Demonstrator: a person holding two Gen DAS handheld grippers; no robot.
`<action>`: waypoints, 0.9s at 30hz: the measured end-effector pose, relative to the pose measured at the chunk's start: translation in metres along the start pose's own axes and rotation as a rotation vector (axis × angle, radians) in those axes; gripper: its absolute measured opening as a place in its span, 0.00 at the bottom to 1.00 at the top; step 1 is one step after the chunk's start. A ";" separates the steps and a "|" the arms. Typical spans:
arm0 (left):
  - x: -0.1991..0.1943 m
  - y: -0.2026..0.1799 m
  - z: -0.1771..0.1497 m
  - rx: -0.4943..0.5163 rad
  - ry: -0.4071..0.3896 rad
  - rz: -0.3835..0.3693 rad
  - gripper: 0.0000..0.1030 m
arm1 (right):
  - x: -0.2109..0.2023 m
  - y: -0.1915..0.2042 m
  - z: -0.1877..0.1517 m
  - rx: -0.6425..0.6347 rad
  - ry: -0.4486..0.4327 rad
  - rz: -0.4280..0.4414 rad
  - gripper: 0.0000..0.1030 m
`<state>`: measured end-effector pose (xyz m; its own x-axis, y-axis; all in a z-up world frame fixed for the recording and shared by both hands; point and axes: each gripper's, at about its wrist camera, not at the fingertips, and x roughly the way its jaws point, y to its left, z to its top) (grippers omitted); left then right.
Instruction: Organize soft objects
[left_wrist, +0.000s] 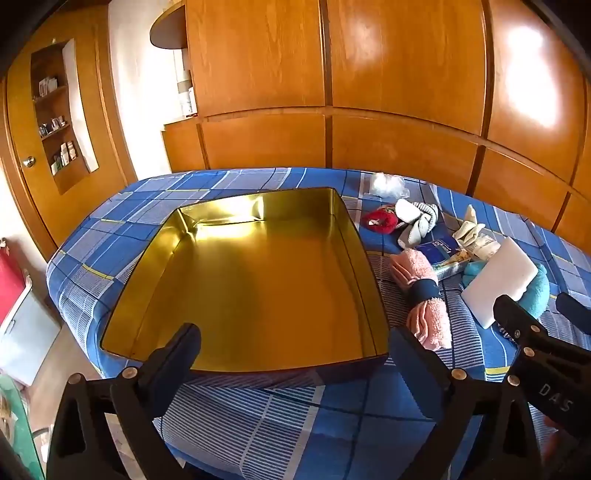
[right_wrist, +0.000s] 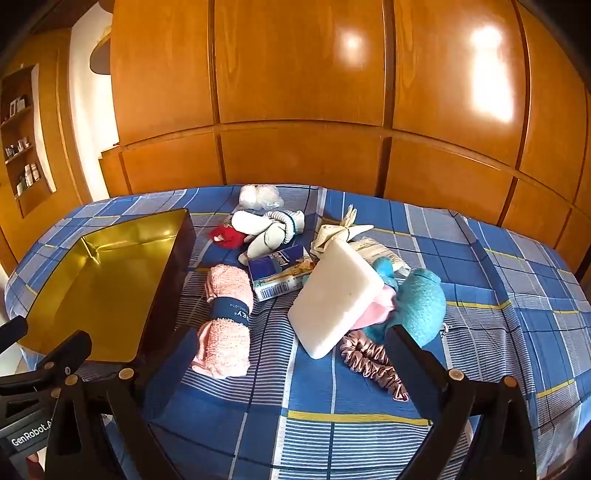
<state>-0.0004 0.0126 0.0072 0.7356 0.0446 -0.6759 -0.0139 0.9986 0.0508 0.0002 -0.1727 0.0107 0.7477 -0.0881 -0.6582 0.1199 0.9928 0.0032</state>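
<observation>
An open rectangular tin (left_wrist: 354, 236) with a gold inside stands empty on the blue plaid bed. My left gripper (left_wrist: 295, 347) hovers open over its near edge, nothing between the fingers. To the tin's right lies a heap of soft things: a rolled pink washcloth (right_wrist: 227, 317) with a navy band, a white foam block (right_wrist: 336, 295) leaning on a teal cloth (right_wrist: 421, 306), and a pink satin scrunchie (right_wrist: 369, 362). My right gripper (right_wrist: 290, 350) is open just short of the washcloth and the block, touching neither.
Farther back lie a tissue pack (right_wrist: 280, 273), knotted white socks (right_wrist: 273, 229), a red fluffy item (right_wrist: 227, 234), cream fabric (right_wrist: 340, 229) and a clear bag (right_wrist: 258, 195). Wooden wardrobe doors (right_wrist: 295, 74) rise behind the bed. The floor drops away left of the bed.
</observation>
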 end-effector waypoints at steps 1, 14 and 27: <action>-0.001 0.001 0.000 -0.002 -0.003 0.001 0.99 | 0.000 -0.001 0.000 0.002 -0.002 0.001 1.00; -0.008 0.007 0.001 -0.008 -0.021 0.004 0.99 | -0.006 0.000 0.002 -0.005 -0.016 -0.001 1.00; -0.009 0.006 0.001 -0.003 -0.024 0.006 0.99 | -0.007 -0.003 0.004 0.003 -0.018 -0.005 1.00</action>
<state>-0.0063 0.0185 0.0142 0.7519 0.0497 -0.6574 -0.0200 0.9984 0.0525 -0.0034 -0.1758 0.0183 0.7587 -0.0944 -0.6446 0.1252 0.9921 0.0021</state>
